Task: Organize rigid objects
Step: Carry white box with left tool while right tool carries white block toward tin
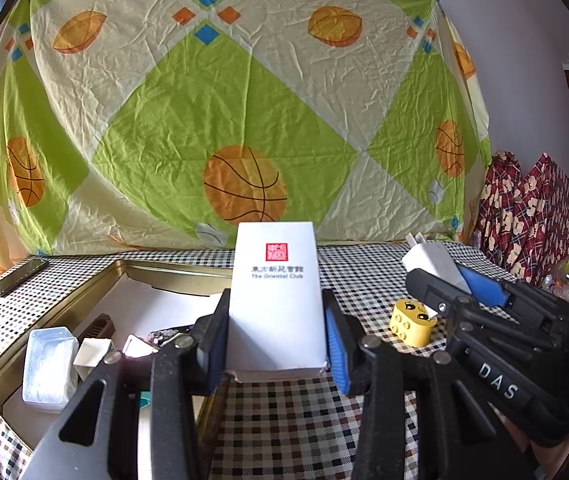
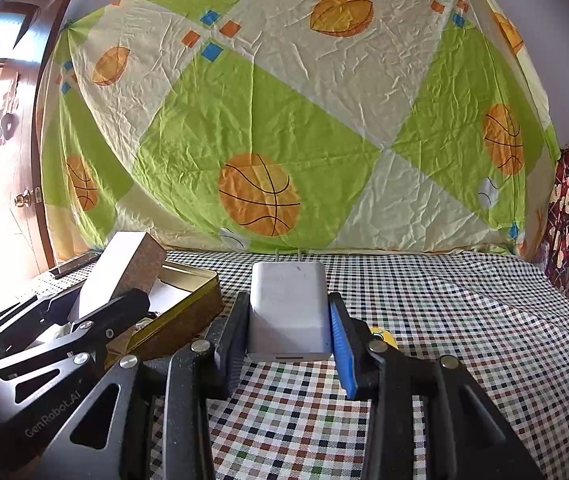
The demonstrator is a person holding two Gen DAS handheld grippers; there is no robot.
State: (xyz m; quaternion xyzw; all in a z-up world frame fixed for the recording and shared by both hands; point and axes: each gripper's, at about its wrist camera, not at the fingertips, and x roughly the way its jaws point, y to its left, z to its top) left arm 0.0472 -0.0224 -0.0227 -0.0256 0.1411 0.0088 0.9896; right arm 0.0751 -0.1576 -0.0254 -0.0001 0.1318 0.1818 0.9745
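Observation:
My left gripper (image 1: 276, 340) is shut on a tall white box (image 1: 276, 296) with a red seal and holds it upright above the table, just right of the gold tin tray (image 1: 172, 270). It also shows in the right wrist view (image 2: 124, 268), over the tray (image 2: 192, 300). My right gripper (image 2: 289, 328) is shut on a white plug charger (image 2: 289, 312), prongs pointing away; the charger also shows in the left wrist view (image 1: 434, 260). A yellow toy block (image 1: 412, 322) with eyes sits on the table between both grippers.
The tray holds a clear plastic case (image 1: 46, 368), small white boxes (image 1: 92, 352) and a dark item (image 1: 98, 326). A black phone (image 1: 20, 276) lies at the far left on the checked tablecloth (image 2: 444, 320). A basketball-print sheet (image 1: 244, 120) hangs behind; red patterned cloth (image 1: 524, 208) lies right.

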